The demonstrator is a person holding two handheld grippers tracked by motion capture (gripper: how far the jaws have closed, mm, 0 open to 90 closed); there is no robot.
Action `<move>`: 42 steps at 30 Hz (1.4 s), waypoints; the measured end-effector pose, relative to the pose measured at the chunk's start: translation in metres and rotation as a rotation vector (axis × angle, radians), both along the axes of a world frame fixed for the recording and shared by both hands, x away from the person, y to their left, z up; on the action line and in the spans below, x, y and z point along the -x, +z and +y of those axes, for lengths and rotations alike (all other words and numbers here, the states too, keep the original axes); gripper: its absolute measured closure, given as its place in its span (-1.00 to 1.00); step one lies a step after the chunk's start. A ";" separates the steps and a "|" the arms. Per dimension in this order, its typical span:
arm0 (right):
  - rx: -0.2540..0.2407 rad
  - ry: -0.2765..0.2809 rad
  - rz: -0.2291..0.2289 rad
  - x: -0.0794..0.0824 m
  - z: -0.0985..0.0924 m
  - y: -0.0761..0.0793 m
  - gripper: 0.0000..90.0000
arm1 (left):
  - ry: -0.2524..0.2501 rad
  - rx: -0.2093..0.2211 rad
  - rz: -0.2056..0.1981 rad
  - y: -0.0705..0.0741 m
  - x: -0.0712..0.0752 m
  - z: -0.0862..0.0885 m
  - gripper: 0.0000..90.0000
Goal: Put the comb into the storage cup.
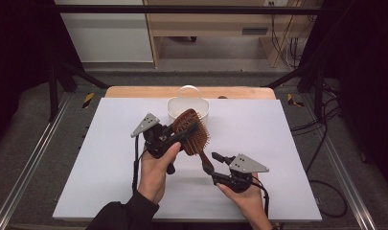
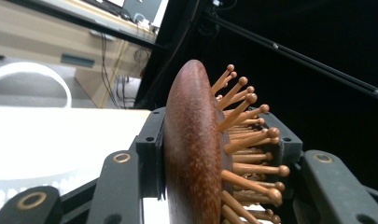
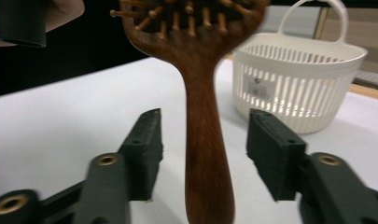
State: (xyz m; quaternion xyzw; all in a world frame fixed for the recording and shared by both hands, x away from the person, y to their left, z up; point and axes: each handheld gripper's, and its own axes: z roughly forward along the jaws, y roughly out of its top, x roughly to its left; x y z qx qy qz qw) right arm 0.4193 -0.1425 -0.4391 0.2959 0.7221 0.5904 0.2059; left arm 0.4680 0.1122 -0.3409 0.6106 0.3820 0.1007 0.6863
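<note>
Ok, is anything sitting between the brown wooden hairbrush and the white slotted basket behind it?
Nothing visible. The brown wooden hairbrush is held in the air by its head in the left claw, just in front of the white slotted plastic basket. Its handle hangs between the right claw's open pads, untouched. The basket's mouth faces up, unobstructed.

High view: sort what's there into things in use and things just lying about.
In use: wooden hairbrush, left gripper shut on its head, right gripper open around its handle.
Lying about: white basket behind the brush, apart from both grippers; white table.
</note>
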 end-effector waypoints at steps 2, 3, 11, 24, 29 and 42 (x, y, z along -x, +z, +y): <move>-0.041 -0.009 0.003 -0.001 -0.007 -0.001 -0.19 | 0.014 -0.007 -0.015 0.007 -0.003 0.002 0.13; -0.053 -0.009 0.003 -0.001 -0.010 -0.001 -0.23 | 0.022 -0.018 -0.029 0.011 -0.004 0.003 0.13; 0.004 -0.107 -0.042 -0.004 -0.031 -0.007 -0.70 | 0.052 -0.083 -0.102 0.034 -0.015 0.002 0.12; -0.016 -0.109 -0.019 0.002 -0.051 -0.012 -0.81 | 0.143 -0.088 -0.118 0.055 -0.043 -0.005 0.12; -0.021 -0.147 -0.036 0.008 -0.063 -0.016 -0.86 | 0.184 -0.098 -0.141 0.064 -0.060 -0.004 0.12; -0.049 -0.208 -0.147 0.008 -0.065 -0.026 -0.94 | 0.243 -0.090 -0.150 0.062 -0.094 -0.013 0.12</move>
